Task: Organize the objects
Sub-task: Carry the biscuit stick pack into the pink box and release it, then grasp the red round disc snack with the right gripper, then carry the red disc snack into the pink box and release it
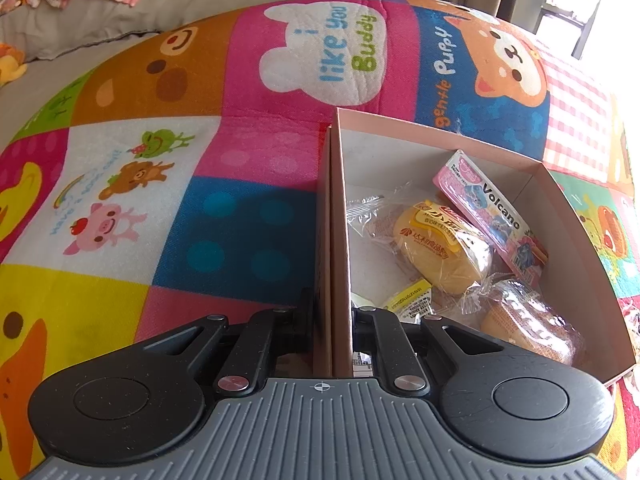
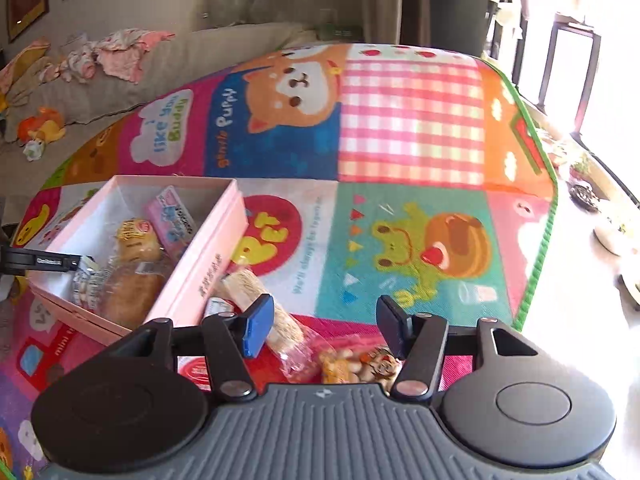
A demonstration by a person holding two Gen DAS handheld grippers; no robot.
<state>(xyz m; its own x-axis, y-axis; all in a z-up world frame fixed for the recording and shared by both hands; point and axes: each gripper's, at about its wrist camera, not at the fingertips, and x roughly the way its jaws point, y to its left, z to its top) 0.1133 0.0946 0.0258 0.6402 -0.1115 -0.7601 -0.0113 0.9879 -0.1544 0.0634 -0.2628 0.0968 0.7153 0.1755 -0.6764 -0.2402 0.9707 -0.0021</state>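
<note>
A shallow pale-pink cardboard box (image 1: 592, 240) sits on a bright patchwork cartoon play mat (image 1: 200, 208), toward the mat's near side. The left gripper (image 1: 332, 320) is clamped on the box's near side wall, its jaws drawn tight with the thin cardboard pinched between them; in the right wrist view its black finger (image 2: 44, 261) shows at the box's left rim.

Inside the box lie several snacks: a yellow-wrapped bun in clear film (image 1: 436, 248), a pink flat packet printed "Volcano" (image 1: 492, 216) leaning against the far wall, a brown cake in a crinkled clear wrapper (image 1: 532, 320) at the near right corner, and a small yellow sachet (image 1: 408, 300) by the clamped wall.

The right gripper (image 2: 324, 326) hovers over the mat just outside the box's right wall, jaws standing about half apart with nothing between them. Its blue pad (image 2: 258, 330) shows on the left finger. Below it, on the mat's near edge, lie a pale wafer stick in clear wrap (image 2: 256, 300), touching the box's wall, a packet of small biscuits with orange animal print (image 2: 360, 364), and a red-and-white packet (image 2: 196, 370), partly hidden by the gripper's body.

Beyond the mat's far edge, a grey-beige sofa (image 2: 160, 68) carries crumpled pink clothes (image 2: 116, 54).
</note>
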